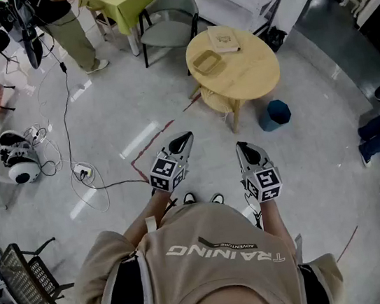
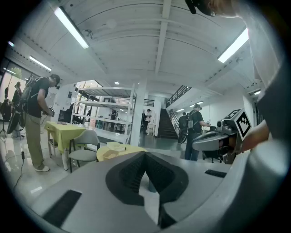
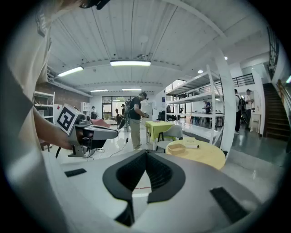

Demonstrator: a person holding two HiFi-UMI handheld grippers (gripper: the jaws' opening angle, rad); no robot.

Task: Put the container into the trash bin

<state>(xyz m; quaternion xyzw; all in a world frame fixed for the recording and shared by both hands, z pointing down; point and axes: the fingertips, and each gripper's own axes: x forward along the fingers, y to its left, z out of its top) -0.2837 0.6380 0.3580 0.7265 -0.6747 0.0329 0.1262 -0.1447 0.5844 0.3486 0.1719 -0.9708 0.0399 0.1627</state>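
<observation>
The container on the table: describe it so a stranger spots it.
Find the round pale wooden table by the grey chair. On it sits a shallow tan rectangular container, open-topped, unlike the flat closed pale box beside it.

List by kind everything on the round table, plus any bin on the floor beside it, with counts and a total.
container: 1
flat box or book (cannot tell which): 1
bin: 1
Total: 3
</observation>
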